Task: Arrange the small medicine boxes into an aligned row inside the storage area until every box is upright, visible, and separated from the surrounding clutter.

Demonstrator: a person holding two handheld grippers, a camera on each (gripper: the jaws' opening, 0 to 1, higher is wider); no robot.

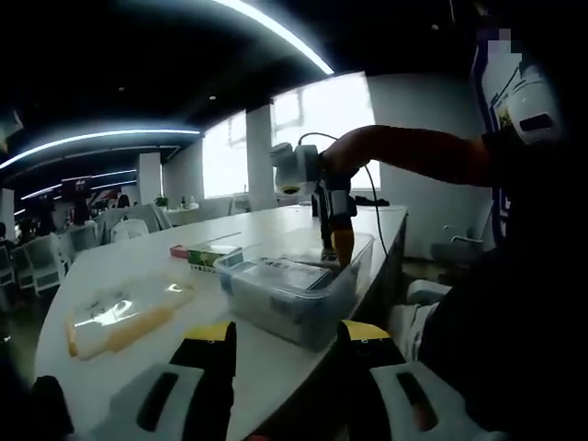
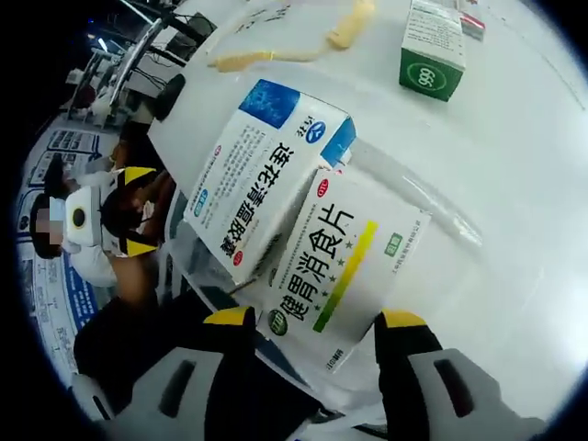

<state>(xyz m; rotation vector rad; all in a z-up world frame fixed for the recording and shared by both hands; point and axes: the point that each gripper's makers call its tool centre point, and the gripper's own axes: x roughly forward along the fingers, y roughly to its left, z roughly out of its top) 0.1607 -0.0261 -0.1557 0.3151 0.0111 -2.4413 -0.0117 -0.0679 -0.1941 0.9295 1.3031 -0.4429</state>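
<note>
A clear plastic storage bin [image 1: 303,308] stands on the white table [image 1: 138,266]. Seen from above in the right gripper view, two medicine boxes lie flat inside it. One is blue and white [image 2: 266,175]; the other is white with a yellow-green stripe [image 2: 344,262]. My right gripper [image 2: 317,322] is open just above the bin, a jaw on either side of the striped box's near end. From the left gripper view, the right gripper [image 1: 338,241] reaches down into the bin, held by a hand. My left gripper [image 1: 285,335] is open and empty, short of the bin.
A green and white medicine box [image 2: 432,46] lies on the table beyond the bin, also seen as the green box [image 1: 207,257]. The bin's clear lid with yellow clips [image 1: 119,317] rests at the left. The table edge runs along the right, beside the person.
</note>
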